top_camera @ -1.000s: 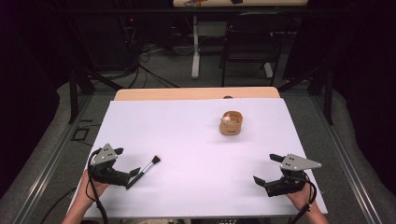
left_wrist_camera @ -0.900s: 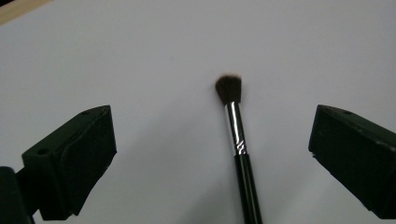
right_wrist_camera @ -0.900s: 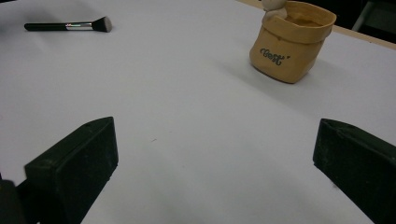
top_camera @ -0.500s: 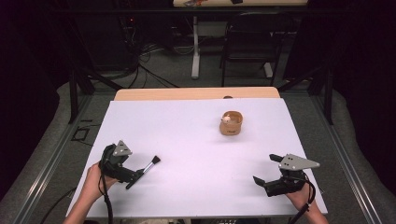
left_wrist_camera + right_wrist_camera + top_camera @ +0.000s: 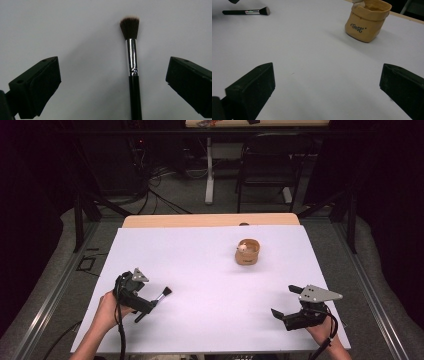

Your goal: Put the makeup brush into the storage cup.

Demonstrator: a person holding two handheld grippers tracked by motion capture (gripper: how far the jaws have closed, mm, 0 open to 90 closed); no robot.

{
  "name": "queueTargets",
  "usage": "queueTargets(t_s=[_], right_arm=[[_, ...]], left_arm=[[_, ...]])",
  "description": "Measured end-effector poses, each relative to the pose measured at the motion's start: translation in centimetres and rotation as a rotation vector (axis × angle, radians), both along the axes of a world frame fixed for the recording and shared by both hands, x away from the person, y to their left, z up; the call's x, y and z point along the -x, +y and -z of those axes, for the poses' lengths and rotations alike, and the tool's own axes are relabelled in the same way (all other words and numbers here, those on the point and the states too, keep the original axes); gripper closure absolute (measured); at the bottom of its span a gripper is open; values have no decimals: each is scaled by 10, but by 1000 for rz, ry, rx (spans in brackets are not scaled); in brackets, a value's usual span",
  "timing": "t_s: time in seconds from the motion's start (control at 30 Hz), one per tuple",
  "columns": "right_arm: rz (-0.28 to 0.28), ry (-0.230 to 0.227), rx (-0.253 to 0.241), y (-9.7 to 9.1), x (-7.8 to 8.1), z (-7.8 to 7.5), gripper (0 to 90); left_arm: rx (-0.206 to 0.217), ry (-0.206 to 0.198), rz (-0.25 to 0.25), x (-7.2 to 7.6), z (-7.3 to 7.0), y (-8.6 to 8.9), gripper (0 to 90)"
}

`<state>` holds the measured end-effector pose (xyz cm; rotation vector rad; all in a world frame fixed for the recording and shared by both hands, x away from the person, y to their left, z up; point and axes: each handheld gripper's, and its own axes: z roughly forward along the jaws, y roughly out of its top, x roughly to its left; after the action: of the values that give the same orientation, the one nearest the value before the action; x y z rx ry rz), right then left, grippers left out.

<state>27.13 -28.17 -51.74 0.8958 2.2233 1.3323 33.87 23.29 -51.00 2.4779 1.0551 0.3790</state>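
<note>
A makeup brush (image 5: 161, 296) with a black handle, silver ferrule and dark bristles lies on the white table cover at the front left. My left gripper (image 5: 144, 304) hovers over its handle end. In the left gripper view the brush (image 5: 132, 62) runs up between the wide-apart jaws of the open left gripper (image 5: 112, 60), nearer the right jaw and touching neither. A tan pouch (image 5: 247, 252) marked with script stands at the back right with a small white thing in it. My right gripper (image 5: 284, 301) rests open at the front right, facing the pouch (image 5: 367, 21) and the brush (image 5: 247, 11).
The white cover (image 5: 210, 270) spans the table, with a wooden strip (image 5: 210, 220) bare along the far edge and a small dark object (image 5: 243, 224) on it. A chair (image 5: 265, 165) and cables stand beyond the table.
My left gripper has moved right and turned toward the brush, so its jaws now straddle the handle. The brush, pouch and right gripper have not moved.
</note>
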Motion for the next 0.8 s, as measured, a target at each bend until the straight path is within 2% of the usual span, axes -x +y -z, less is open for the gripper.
queueTargets(t_s=[0.07, 0.27, 0.4, 0.53, 0.7, 0.73, 0.8], right_arm=[[1, 1, 0, 0, 0, 0, 0], [-2, 0, 0, 0, 0, 0, 0], [2, -2, 3, -1, 0, 0, 0], [5, -3, 5, -1, 0, 0, 0], [-1, -4, 14, -1, 1, 0, 0], [-2, -6, 16, -1, 1, 0, 0], [0, -5, 15, -1, 1, 1, 0]], left_arm=[[-1, 17, 8, -1, 1, -1, 4], [-11, 75, 30, -1, 5, -2, 161], [-16, 103, 24, -1, 7, -1, 224], [-26, 128, 24, -2, 9, -1, 294], [-15, 156, 28, -1, 11, -1, 395], [-15, 161, 32, -1, 11, -1, 447], [-21, 169, 39, -1, 12, -1, 466]])
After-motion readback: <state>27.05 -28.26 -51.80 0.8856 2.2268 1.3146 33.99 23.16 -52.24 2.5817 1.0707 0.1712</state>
